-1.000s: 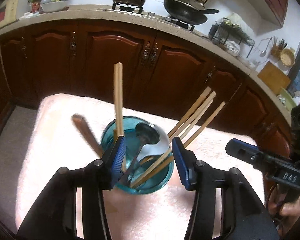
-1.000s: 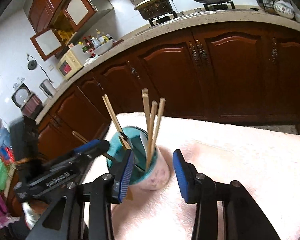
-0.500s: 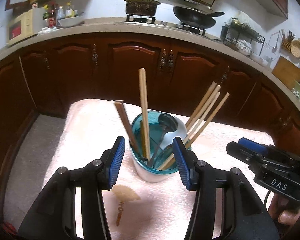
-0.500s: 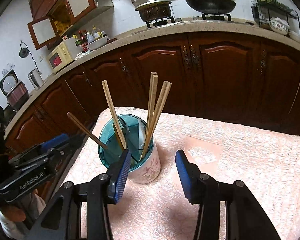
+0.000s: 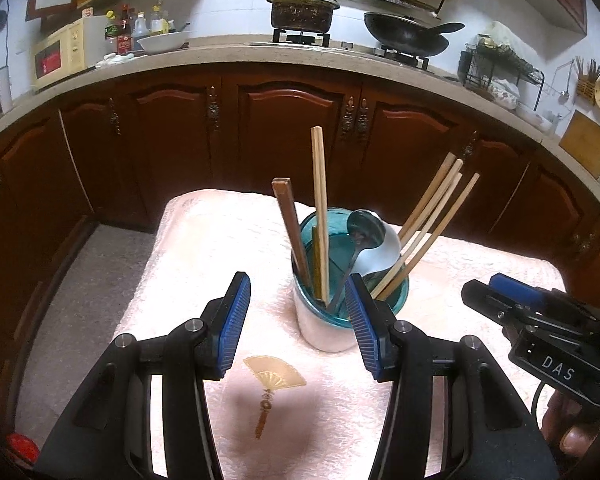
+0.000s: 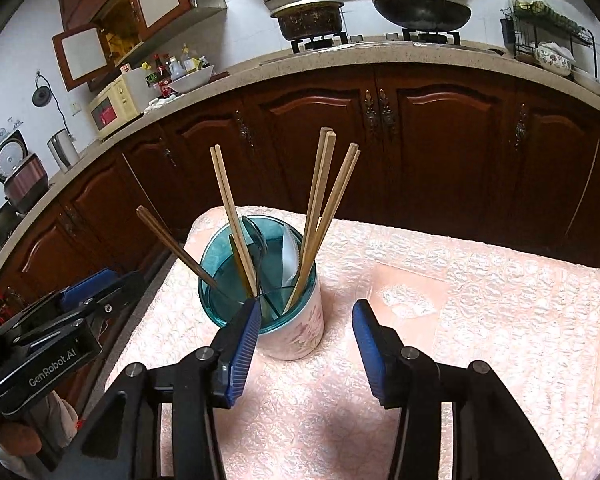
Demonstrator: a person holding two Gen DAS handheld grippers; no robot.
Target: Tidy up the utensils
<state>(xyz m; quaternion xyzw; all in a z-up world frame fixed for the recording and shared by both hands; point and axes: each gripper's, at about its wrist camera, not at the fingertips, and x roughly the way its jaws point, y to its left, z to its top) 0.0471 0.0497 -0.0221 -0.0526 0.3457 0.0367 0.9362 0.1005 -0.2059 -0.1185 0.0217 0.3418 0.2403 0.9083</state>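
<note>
Left gripper (image 5: pixel 298 322) has its jaws spread wide and holds nothing; right gripper (image 6: pixel 303 342) is the same, jaws parted and empty. Just ahead of both stands the utensil holder (image 6: pixel 290 322), upright on the pink towel (image 6: pixel 480 320) covering the worktop. Inside it lean pale chopsticks (image 5: pixel 428 236), a darker pair (image 5: pixel 290 228), a metal spoon (image 5: pixel 362 232) and what looks like a white spoon (image 6: pixel 289 256).

Left gripper (image 5: pixel 298 322): jaws wide apart, nothing held.
Right gripper (image 6: pixel 303 346): jaws wide apart, nothing held.
</note>
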